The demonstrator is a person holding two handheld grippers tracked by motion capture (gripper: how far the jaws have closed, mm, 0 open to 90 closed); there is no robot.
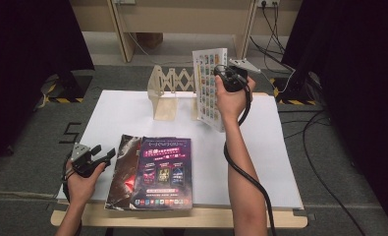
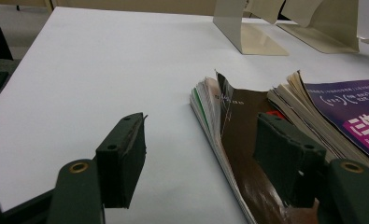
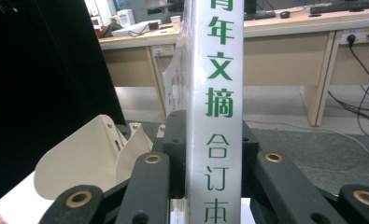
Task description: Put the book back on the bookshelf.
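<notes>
The right gripper [image 1: 225, 77] pinches a white bound volume [image 1: 209, 88] upright, at one o'clock from the purple magazine [image 1: 163, 173]. The left gripper [image 1: 102, 156], jaws spread and holding nothing, sits at nine o'clock beside the dark magazine [image 1: 124, 172].

Book [image 3: 217, 116]: glossy white spine, held upright. Magazines [image 1: 164, 172]: glossy paper covers. Bookend rack [image 1: 164, 93]: smooth cream metal. Table sheet [image 1: 132, 110]: matt white. Gripper pads [image 2: 126, 154]: matt black rubber
</notes>
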